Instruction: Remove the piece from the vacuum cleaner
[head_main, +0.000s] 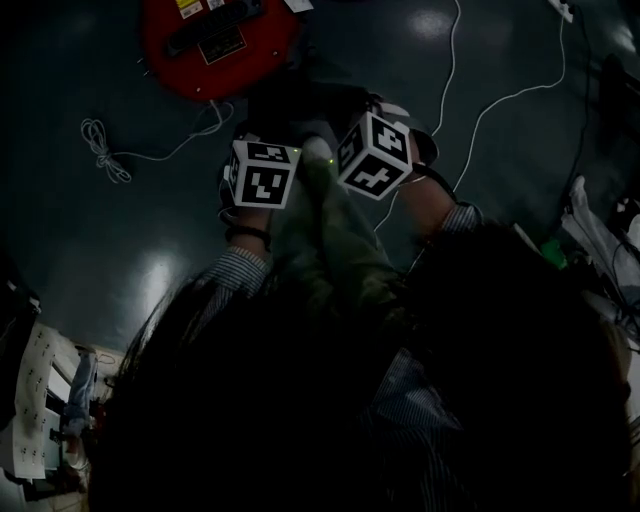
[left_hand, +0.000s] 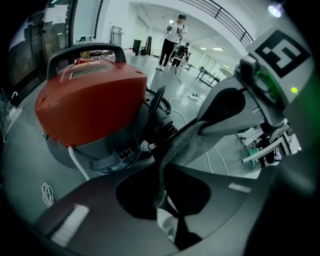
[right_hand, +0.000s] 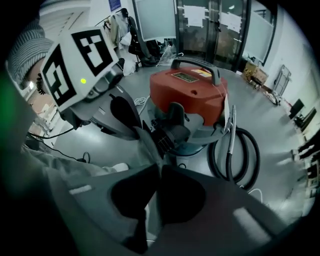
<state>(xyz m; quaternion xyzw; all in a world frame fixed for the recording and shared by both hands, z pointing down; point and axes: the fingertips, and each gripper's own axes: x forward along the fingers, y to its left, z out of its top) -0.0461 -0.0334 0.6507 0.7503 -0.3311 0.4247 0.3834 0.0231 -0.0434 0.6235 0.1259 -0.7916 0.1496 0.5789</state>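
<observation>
The red-topped vacuum cleaner (head_main: 215, 40) stands on the dark floor at the top of the head view, just beyond both grippers. A grey-green fabric piece (head_main: 325, 240) hangs between them, down toward the person. My left gripper (left_hand: 161, 172) is shut on a fold of this fabric (left_hand: 187, 142), which stretches up and to the right to the right gripper's body (left_hand: 235, 110). My right gripper (right_hand: 159, 170) is shut on the fabric (right_hand: 145, 145) too, close in front of the vacuum's black inlet (right_hand: 172, 132). The two marker cubes (head_main: 262, 172) sit side by side.
A black hose (right_hand: 250, 155) lies coiled on the floor to the right of the vacuum. White cables (head_main: 480, 110) and a small coil (head_main: 105, 150) trail over the floor. A person (left_hand: 172, 37) stands far off in the hall. Shelving and clutter line the edges.
</observation>
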